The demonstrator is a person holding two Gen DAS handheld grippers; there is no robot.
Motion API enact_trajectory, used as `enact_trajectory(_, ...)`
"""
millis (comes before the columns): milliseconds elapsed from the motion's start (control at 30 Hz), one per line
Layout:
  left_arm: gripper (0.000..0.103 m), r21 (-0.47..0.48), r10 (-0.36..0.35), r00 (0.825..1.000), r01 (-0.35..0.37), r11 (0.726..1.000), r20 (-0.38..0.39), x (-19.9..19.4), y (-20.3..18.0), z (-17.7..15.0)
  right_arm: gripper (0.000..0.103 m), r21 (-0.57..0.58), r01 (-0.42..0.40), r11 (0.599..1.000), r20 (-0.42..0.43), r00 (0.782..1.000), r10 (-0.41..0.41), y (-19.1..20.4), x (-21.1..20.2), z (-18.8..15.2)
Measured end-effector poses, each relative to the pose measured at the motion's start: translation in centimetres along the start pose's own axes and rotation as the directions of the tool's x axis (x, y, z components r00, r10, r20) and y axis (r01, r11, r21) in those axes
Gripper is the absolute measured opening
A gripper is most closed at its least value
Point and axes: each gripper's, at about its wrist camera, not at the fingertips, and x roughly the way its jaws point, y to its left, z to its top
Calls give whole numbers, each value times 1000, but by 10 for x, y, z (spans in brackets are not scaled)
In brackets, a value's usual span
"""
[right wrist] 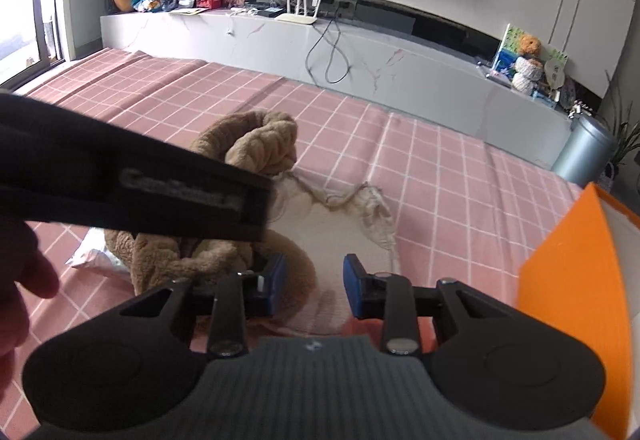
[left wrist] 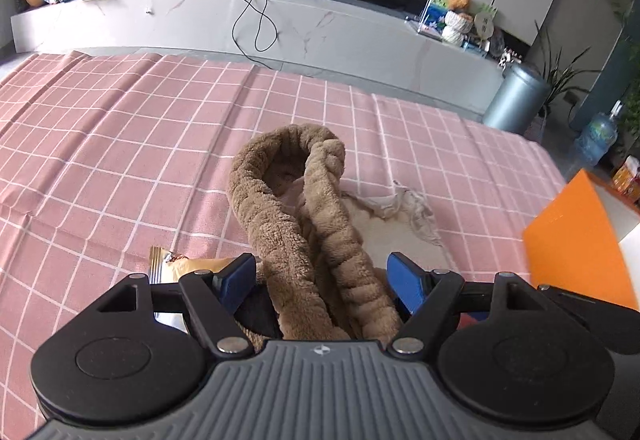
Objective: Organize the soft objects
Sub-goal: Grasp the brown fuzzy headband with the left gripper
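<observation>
A brown fluffy scarf [left wrist: 296, 208] lies looped on the pink checked cloth [left wrist: 100, 144], partly over a cream frayed cloth [left wrist: 396, 220]. My left gripper [left wrist: 322, 280] is open with the scarf's near end lying between its blue pads. In the right wrist view the scarf [right wrist: 256, 148] is left of centre and the cream cloth [right wrist: 340, 224] lies ahead. My right gripper [right wrist: 314, 286] is open and empty just above the cream cloth, right of the scarf. The left gripper's black body [right wrist: 140, 192] crosses that view at the left.
An orange box [left wrist: 576, 240] stands at the right edge, also in the right wrist view [right wrist: 572, 300]. A snack packet [left wrist: 180, 264] lies by the left gripper. A white wrapper [right wrist: 96, 256] lies left of the scarf. A grey TV bench [left wrist: 280, 24] and bin [left wrist: 516, 100] stand beyond.
</observation>
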Motion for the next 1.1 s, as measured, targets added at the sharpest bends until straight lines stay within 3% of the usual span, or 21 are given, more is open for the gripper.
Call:
enact_trajectory(100, 88, 26, 35, 999, -35, 999, -7, 9, -4, -1, 17, -17, -42, 999, -10, 999, 42, 6, 4, -3)
enact_trajectory(200, 83, 70, 71, 997, -72, 995, 5, 14, -8, -1, 17, -33, -43, 999, -11, 999, 43, 8, 4, -5)
enact_trajectory(400, 41, 69, 40, 999, -41, 997, 16, 13, -2, -2, 18, -23, -38, 999, -7, 999, 38, 0, -2, -1)
enact_trajectory(467, 32, 69, 31, 999, -33, 997, 28, 10, -1, -2, 19, -22, -34, 999, 6, 999, 34, -2, -8, 1)
enact_trajectory(767, 28, 75, -29, 992, 20, 997, 126, -35, 1, -5, 31, 7, 4, 1000, 25, 1000, -4, -30, -53, 1)
enact_trajectory(833, 28, 77, -44, 989, 34, 996, 140, -49, 2, -8, 39, 21, 28, 999, 20, 999, -28, -35, -64, -4)
enact_trajectory(967, 28, 75, -71, 986, 60, 995, 152, -71, 9, -19, 43, 29, 100, 995, 7, 995, -100, -38, -78, -19)
enact_trajectory(1100, 28, 51, -98, 987, 92, 994, 125, -82, 18, -32, 61, 43, 171, 984, -29, 985, -170, -37, -81, -37)
